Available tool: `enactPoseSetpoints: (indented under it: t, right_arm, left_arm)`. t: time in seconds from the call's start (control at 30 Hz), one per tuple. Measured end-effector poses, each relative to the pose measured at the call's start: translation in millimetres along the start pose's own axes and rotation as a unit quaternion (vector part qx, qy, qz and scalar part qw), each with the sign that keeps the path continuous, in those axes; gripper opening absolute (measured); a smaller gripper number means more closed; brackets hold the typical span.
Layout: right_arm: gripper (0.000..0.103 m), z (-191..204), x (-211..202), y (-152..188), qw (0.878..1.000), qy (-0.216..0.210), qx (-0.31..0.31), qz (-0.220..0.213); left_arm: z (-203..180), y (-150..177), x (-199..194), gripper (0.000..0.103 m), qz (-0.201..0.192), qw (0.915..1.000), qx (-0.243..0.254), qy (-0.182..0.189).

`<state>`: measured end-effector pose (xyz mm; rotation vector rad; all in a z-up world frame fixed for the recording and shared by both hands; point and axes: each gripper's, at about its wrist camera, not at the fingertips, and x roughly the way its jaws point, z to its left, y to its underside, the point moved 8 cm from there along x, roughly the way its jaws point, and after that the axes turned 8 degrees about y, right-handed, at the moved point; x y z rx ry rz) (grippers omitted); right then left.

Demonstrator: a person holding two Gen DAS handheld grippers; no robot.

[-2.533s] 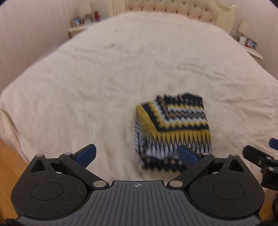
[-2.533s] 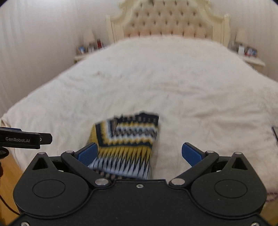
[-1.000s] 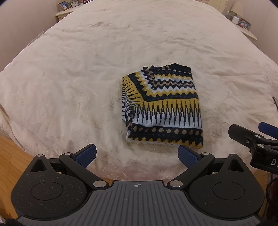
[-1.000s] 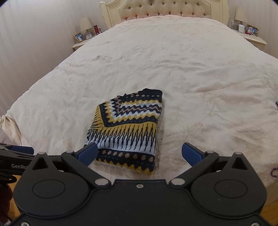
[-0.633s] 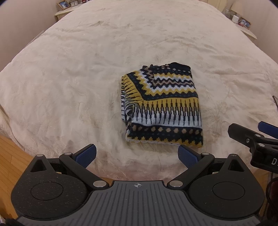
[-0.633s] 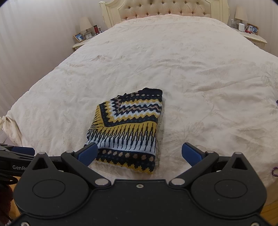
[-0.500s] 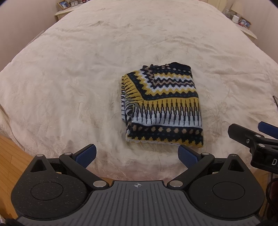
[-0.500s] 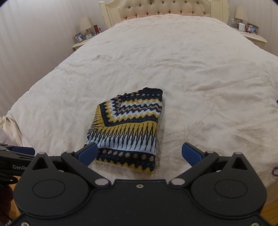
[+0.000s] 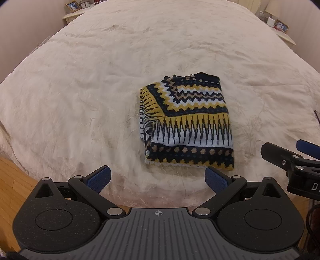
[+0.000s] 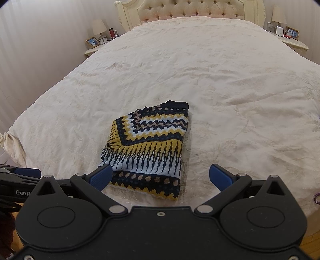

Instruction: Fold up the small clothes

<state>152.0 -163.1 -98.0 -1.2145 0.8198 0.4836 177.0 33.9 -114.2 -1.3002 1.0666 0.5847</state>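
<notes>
A small knitted garment (image 9: 187, 124) in navy, yellow and white zigzag bands lies folded into a compact rectangle on the cream bedspread (image 9: 80, 84). The right wrist view shows the same garment (image 10: 149, 148) near the bed's foot. My left gripper (image 9: 158, 179) hovers open just short of the garment's near edge, nothing between its blue pads. My right gripper (image 10: 161, 177) is open too, held above the garment's near hem and not touching it. Part of the right gripper's body shows at the right edge of the left wrist view.
The bedspread (image 10: 230, 80) runs back to a tufted headboard (image 10: 192, 10). Nightstands with lamps and photo frames stand at the left (image 10: 96, 44) and right (image 10: 290, 38). Wooden floor (image 9: 12, 180) shows below the bed's near edge.
Since 2.5 s ago both grippers have pulled back and risen from the garment, which now lies still and sharp. Over the last second nothing has visibly moved.
</notes>
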Motion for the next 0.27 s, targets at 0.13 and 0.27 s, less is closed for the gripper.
enactPoseSetpoints:
  t: [0.13, 0.27]
  right_arm:
    - [0.103, -0.1, 0.3, -0.2, 1.000, -0.001, 0.000, 0.000]
    - [0.103, 0.0, 0.3, -0.2, 1.000, -0.001, 0.000, 0.000]
  left_arm:
    - [-0.2, -1.3, -0.5, 0.102, -0.003, 1.0000, 0.004, -0.001]
    - [-1.9, -1.5, 0.5, 0.102, -0.001, 1.0000, 0.005, 0.001]
